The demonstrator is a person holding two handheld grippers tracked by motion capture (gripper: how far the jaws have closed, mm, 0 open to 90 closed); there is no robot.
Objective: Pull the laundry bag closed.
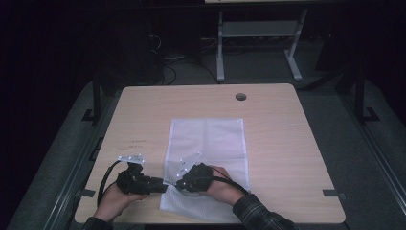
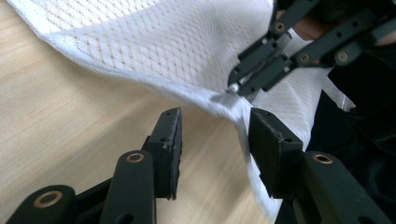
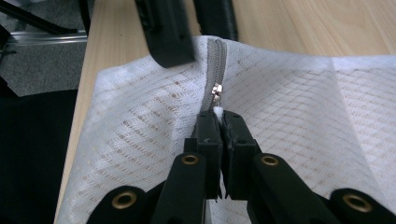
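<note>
A white mesh bag (image 1: pixel 210 139) lies flat on the wooden table (image 1: pixel 292 139), its near left corner lifted. In the right gripper view a grey zipper (image 3: pixel 215 60) runs along that edge, its metal slider (image 3: pixel 216 88) just ahead of my right gripper (image 3: pixel 218 116), which is shut on the small white pull tab. The right gripper (image 1: pixel 178 183) points left at the bag's edge. My left gripper (image 1: pixel 163 184) faces it from the left. Its jaws (image 2: pixel 215 121) stand open around the raised bag edge (image 2: pixel 233 109), and the pads do not press on it.
A round cable hole (image 1: pixel 241 97) sits near the table's far edge. Beyond the table stands a grey desk frame (image 1: pixel 258 28) on dark floor. A person's hands and a plaid sleeve (image 1: pixel 258 215) come in at the near edge.
</note>
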